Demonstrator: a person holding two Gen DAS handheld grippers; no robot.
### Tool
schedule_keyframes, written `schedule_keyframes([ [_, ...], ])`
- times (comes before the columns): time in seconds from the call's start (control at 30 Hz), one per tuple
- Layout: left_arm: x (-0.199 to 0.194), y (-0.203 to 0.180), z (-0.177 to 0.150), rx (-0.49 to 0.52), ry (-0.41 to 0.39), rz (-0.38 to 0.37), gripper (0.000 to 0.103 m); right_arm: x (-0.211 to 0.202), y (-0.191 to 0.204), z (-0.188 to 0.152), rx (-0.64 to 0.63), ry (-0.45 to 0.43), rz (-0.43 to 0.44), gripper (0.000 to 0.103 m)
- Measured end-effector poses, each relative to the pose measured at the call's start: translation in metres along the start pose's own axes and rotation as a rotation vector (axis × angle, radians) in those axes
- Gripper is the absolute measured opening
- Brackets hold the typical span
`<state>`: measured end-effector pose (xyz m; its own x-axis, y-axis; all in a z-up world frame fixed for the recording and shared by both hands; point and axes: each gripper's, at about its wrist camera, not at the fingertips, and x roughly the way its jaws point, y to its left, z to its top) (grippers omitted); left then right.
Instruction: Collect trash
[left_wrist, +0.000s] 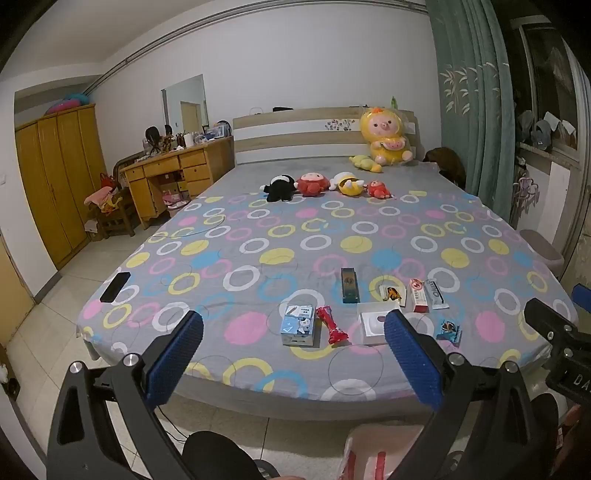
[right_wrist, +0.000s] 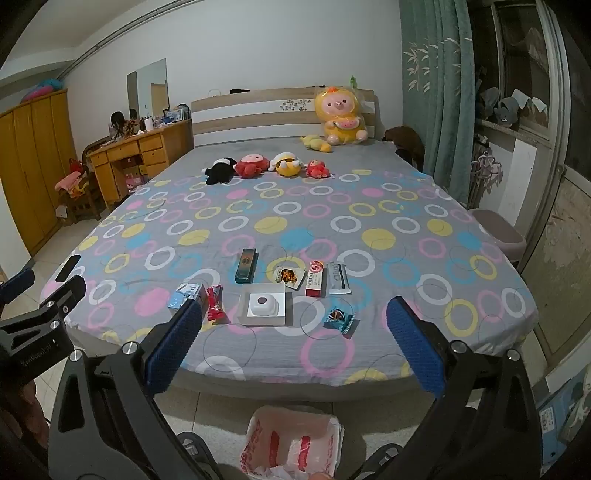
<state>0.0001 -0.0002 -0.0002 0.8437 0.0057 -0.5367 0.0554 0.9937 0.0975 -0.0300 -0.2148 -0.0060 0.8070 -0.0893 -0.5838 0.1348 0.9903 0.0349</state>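
We hold both grippers, left (left_wrist: 293, 354) & right (right_wrist: 293, 339), jaws spread & empty, w/ trash near the bed (right_wrist: 369, 354) foot edge; flat wrappers (right_wrist: 339, 319) may slip, or miss the bin bag (right_wrist: 291, 443) below.

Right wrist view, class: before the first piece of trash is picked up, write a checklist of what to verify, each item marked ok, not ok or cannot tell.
1. Right gripper open and holding nothing: ok.
2. Left gripper open and holding nothing: ok.
3. White bin bag with red print open on the floor below the bed edge: ok.
4. Small teal crinkled snack wrapper lies apart from other items, free to grasp: ok.
5. Red crinkled candy wrapper clear of the light blue carton: cannot tell, they lie very close.
6. Trash already in the bag: not ok, all pieces still on the bed.
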Motion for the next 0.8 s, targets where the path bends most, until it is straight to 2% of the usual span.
schedule_keyframes([
  [0.8, 0.0001, -0.0004, 0.0001, 0.005, 0.003, 0.002, 0.096, -0.0013, 0.0002, -0.0006, 0.003, -0.003, 0.0, 0.098],
])
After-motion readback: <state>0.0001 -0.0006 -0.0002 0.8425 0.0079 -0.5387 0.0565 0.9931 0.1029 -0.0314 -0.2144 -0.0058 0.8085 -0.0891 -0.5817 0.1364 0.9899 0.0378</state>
